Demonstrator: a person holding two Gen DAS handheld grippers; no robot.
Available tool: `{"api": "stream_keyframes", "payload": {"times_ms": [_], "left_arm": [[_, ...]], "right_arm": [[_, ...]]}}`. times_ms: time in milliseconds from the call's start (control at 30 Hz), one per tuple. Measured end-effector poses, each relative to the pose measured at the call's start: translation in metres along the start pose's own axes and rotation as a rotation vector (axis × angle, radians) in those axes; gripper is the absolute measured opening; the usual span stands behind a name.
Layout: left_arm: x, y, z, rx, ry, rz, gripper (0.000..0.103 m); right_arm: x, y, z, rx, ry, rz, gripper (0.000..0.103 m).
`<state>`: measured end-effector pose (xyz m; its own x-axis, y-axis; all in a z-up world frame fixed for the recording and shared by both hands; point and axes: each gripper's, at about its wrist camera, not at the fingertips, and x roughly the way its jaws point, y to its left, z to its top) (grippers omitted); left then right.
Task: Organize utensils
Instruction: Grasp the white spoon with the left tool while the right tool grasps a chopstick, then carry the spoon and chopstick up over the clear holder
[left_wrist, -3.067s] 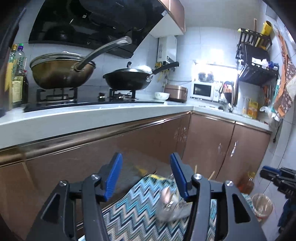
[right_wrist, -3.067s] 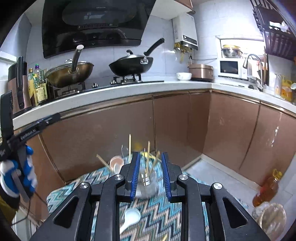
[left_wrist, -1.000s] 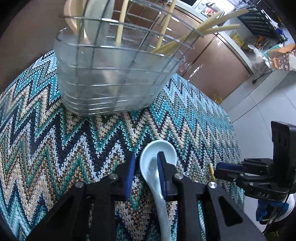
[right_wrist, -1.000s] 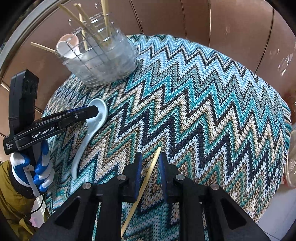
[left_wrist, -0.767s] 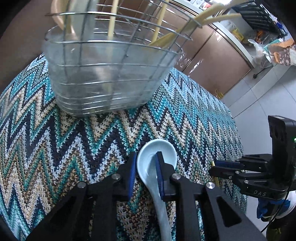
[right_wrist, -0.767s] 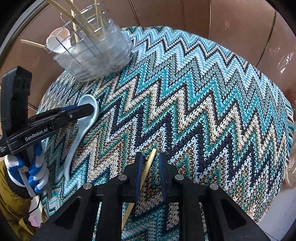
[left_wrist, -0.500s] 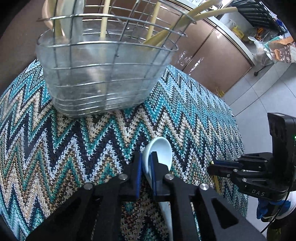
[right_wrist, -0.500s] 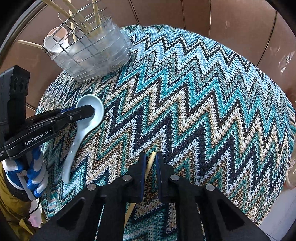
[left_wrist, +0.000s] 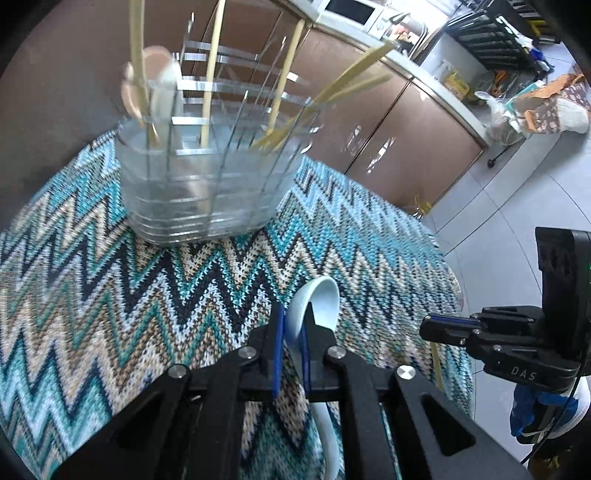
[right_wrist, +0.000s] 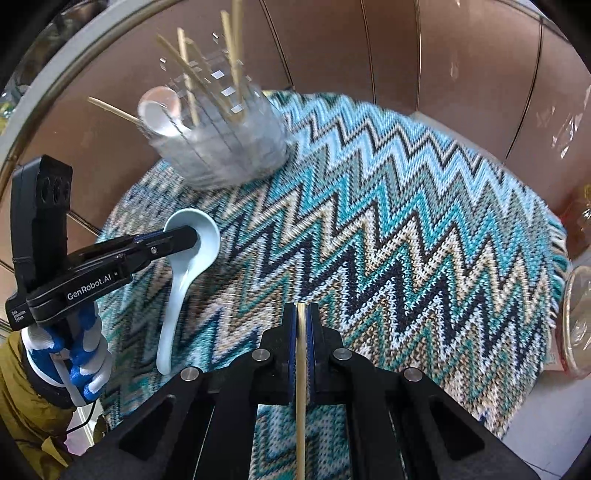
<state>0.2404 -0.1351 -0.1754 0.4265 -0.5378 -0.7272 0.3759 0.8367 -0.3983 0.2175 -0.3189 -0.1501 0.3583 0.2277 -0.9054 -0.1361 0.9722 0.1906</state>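
My left gripper (left_wrist: 291, 325) is shut on the rim of a pale blue ceramic spoon (left_wrist: 321, 306) and holds it tilted above the zigzag cloth; the spoon (right_wrist: 192, 254) and that gripper (right_wrist: 184, 238) also show in the right wrist view. My right gripper (right_wrist: 301, 314) is shut on a wooden chopstick (right_wrist: 301, 387); it shows at the right of the left wrist view (left_wrist: 439, 326). A wire utensil basket (left_wrist: 207, 177) with several chopsticks and a spoon stands at the far side of the cloth, and shows in the right wrist view (right_wrist: 225, 144).
The round table carries a teal zigzag knitted cloth (right_wrist: 388, 229). Brown kitchen cabinets (left_wrist: 406, 122) stand behind it. A plastic-wrapped container (right_wrist: 576, 325) sits on the floor at the right, past the table edge.
Both grippers closed: the left on the spoon, the right on the chopstick. Both have lifted off the cloth, and the spoon's handle now hangs free.
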Motion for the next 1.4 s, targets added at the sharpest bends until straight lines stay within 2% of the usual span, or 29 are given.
{"api": "stream_keyframes", "payload": {"times_ms": [433, 667, 900, 1133, 1400], "left_arm": [[-0.120, -0.017, -0.010, 0.063, -0.187, 0.037, 0.007], [-0.191, -0.015, -0.013, 0.082, -0.299, 0.092, 0.007], [-0.243, -0.009, -0.017, 0.073, -0.385, 0.137, 0.007], [-0.269, -0.006, -0.013, 0.063, -0.451, 0.161, 0.007], [-0.267, 0.001, 0.009, 0.045, -0.492, 0.171, 0.007]], "right_arm": [[-0.091, 0.047, -0.033, -0.070, -0.180, -0.014, 0.005], [-0.137, 0.082, -0.047, -0.117, -0.272, -0.016, 0.005], [-0.168, 0.107, -0.057, -0.148, -0.345, -0.009, 0.005], [-0.195, 0.127, -0.053, -0.177, -0.419, 0.010, 0.005], [-0.212, 0.139, -0.021, -0.197, -0.503, 0.060, 0.005]]}}
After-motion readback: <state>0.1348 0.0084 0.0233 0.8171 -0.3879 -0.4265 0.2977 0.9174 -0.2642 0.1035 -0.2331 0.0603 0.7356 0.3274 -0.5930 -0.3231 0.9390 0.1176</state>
